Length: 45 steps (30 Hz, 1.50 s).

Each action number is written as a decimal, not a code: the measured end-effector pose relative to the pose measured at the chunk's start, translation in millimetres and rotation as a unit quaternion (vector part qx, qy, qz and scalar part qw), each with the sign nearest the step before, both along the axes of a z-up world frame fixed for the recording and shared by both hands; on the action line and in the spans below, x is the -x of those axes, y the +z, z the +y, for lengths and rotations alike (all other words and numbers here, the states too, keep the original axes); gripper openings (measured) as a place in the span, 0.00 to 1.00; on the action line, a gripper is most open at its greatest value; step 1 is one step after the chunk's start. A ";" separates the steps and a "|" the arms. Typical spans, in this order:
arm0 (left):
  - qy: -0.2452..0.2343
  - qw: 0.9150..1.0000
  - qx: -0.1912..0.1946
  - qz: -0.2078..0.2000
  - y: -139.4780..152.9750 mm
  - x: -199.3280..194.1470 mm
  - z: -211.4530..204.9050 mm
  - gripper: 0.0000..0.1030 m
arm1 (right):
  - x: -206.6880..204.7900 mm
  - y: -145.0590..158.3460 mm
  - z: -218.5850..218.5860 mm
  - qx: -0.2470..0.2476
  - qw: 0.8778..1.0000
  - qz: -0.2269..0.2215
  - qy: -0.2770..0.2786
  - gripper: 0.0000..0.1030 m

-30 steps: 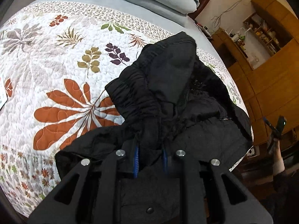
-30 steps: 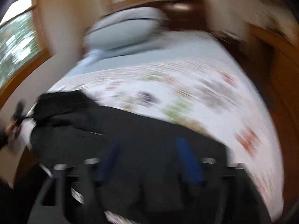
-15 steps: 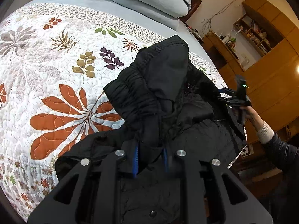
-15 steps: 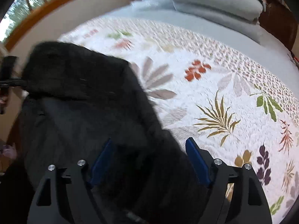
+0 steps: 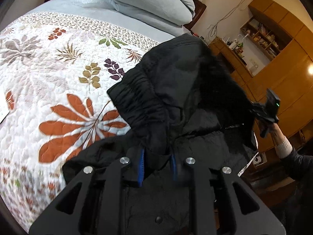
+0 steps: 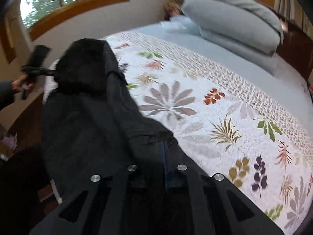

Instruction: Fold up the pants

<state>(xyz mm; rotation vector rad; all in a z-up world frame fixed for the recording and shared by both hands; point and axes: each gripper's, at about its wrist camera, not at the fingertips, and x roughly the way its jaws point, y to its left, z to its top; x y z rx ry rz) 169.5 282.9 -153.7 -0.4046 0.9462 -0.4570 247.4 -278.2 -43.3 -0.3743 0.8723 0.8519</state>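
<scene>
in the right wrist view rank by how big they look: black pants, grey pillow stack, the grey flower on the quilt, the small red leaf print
1. black pants, though nearest the camera
2. grey pillow stack
3. grey flower
4. red leaf print

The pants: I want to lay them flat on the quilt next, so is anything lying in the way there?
Nothing visible does. Both the left gripper and right gripper are shut on the black pants, and the floral quilt beside them shows only bare fabric up to the grey pillows.
</scene>
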 end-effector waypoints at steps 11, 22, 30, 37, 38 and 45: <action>0.021 0.998 -0.040 0.049 -19.1 83.0 17.2 0.42 | 114.0 -83.2 4.7 0.065 0.992 0.096 0.051 0.09; 0.137 0.982 -0.107 0.071 -4.1 153.5 79.0 0.85 | 128.7 -83.1 33.6 0.128 0.982 0.109 0.084 0.71; 0.122 0.992 -0.003 -0.027 57.2 161.2 35.9 0.85 | 133.2 -40.0 27.5 0.091 0.990 0.092 0.047 0.86; 0.015 1.000 -0.016 -0.015 43.4 107.1 -73.4 0.88 | 132.5 -10.9 -123.7 -0.065 0.966 0.101 -0.229 0.86; 0.006 0.999 -0.033 -0.007 35.2 98.9 -88.2 0.88 | 137.6 -10.7 -148.6 -0.080 0.955 0.097 -0.269 0.86; -0.001 0.978 -0.206 0.016 -23.8 59.1 -157.1 0.88 | 206.7 -36.7 -328.4 -0.226 0.821 0.104 -0.514 0.86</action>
